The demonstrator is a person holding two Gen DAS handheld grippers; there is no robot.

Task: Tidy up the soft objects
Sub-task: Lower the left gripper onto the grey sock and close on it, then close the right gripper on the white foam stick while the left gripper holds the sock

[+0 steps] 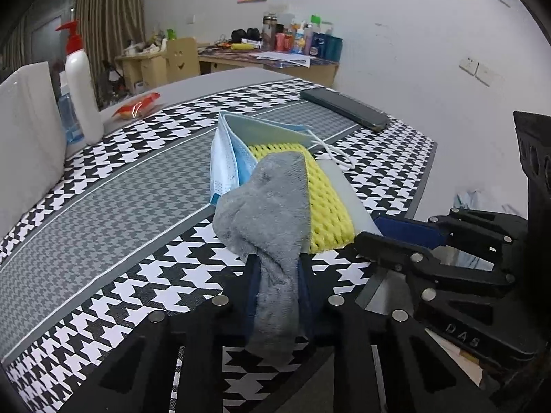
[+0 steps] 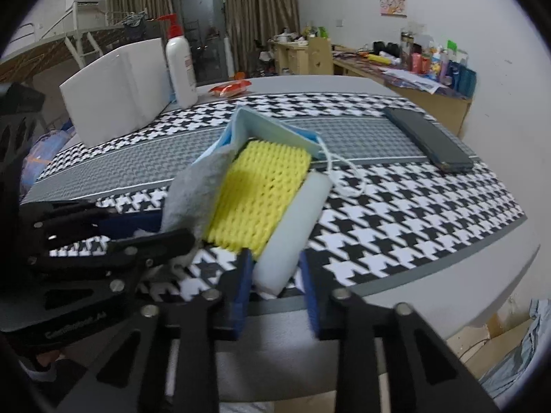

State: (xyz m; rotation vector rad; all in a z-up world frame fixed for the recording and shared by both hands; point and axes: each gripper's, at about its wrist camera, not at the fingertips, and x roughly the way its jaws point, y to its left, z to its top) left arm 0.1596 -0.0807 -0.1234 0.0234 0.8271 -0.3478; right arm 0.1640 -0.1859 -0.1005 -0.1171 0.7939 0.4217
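In the left wrist view, the left gripper (image 1: pixel 277 296) is clamped on the near end of a grey cloth (image 1: pixel 265 206) that drapes over a yellow foam net (image 1: pixel 323 199) and a blue face mask (image 1: pixel 227 158) piled on the houndstooth desk (image 1: pixel 120 179); lifting it could drag the mask along. In the right wrist view, the right gripper (image 2: pixel 275 285) pinches a white foam roll (image 2: pixel 296 230) beside the net; soft foam may slip free, and the mask's ear loop (image 2: pixel 344 179) could snag.
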